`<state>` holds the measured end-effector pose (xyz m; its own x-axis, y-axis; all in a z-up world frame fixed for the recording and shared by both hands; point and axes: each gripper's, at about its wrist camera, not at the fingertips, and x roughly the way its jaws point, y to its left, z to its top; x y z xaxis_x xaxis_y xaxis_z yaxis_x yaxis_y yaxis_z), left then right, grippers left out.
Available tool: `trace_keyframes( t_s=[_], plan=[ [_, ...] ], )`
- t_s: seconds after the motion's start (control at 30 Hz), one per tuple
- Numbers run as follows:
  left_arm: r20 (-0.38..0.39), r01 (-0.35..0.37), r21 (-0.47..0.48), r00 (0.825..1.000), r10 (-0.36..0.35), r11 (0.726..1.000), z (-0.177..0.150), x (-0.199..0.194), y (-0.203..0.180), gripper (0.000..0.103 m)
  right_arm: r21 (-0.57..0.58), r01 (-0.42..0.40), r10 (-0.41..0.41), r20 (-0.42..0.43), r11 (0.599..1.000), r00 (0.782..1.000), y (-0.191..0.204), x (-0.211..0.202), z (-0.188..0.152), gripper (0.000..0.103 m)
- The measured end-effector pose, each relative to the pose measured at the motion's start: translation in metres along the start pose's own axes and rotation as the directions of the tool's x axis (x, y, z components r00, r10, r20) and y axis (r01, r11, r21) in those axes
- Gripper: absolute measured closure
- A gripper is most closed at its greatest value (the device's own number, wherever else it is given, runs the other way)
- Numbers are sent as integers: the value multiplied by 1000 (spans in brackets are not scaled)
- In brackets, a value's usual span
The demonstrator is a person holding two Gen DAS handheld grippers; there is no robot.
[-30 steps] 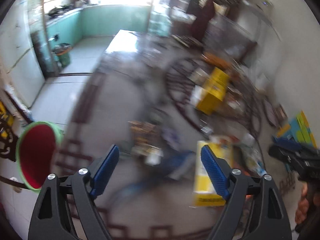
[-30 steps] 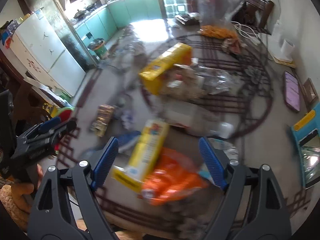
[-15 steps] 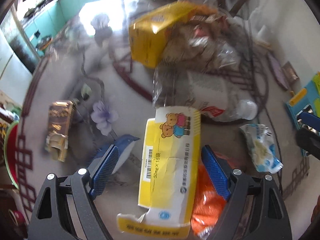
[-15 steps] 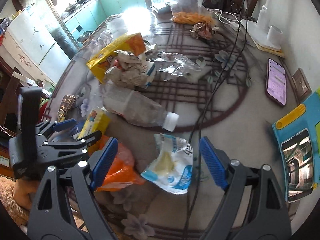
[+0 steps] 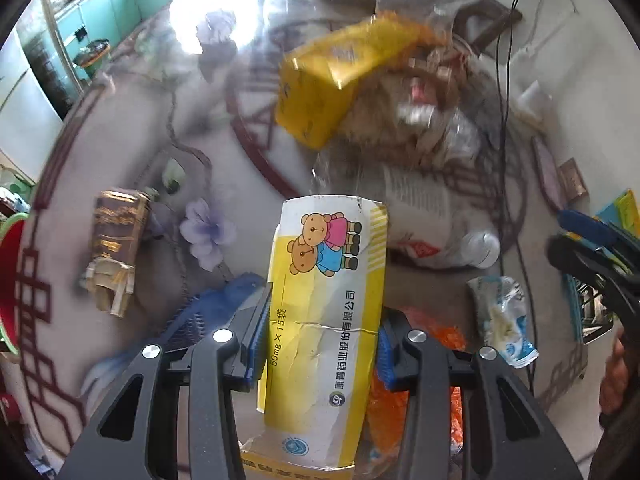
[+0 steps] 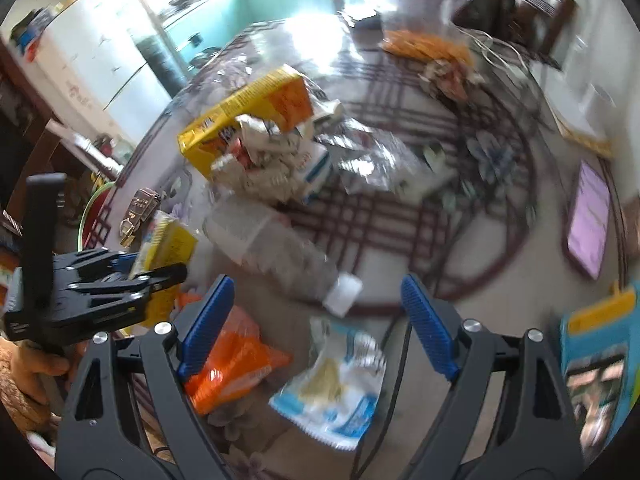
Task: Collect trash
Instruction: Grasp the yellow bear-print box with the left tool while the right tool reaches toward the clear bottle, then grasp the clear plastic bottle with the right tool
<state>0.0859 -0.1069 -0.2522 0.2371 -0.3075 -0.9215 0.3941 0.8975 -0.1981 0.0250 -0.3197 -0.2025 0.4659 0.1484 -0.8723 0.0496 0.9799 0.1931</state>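
Flattened yellow-and-white cardboard medicine box (image 5: pixel 324 320) lies between our left gripper (image 5: pixel 320 344) pads, jaws closing onto its long edges. We judge it light and crushable; grip mid-length. Right gripper (image 6: pixel 316 316) gapes wide, empty, above crinkly blue-white wrapper (image 6: pixel 336 384).

trash crowds the near table edge (image 6: pixel 400 264); bare patterned top lies right of the bottle (image 6: pixel 276 248) (a black cable (image 6: pixel 394 328) crosses it)
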Motion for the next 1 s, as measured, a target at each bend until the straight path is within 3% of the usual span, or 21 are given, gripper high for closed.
trace_keyframes(
  t_s=[0.13, 0.33, 0.63, 0.73, 1.0],
  plan=[
    [41, 4, -32, 999, -3, 999, 2, -17, 4, 63, -103, -7, 3, -44, 995, 999, 3, 18, 22, 18],
    [90, -24, -62, 995, 29, 998, 2, -41, 15, 63, -209, -87, 59, -136, 974, 989, 25, 49, 31, 18],
    [126, -41, -120, 990, 56, 992, -1, -58, 35, 63, -248, -86, 21, -252, 965, 967, 40, 94, 19, 19],
    [133, -49, -130, 989, 67, 990, -1, -62, 43, 63, -247, -76, 9, -260, 966, 965, 43, 97, 12, 35],
    [167, -60, -154, 982, 86, 986, -2, -76, 60, 63, -205, -70, 23, -223, 976, 974, 47, 84, 3, 37]
  ],
)
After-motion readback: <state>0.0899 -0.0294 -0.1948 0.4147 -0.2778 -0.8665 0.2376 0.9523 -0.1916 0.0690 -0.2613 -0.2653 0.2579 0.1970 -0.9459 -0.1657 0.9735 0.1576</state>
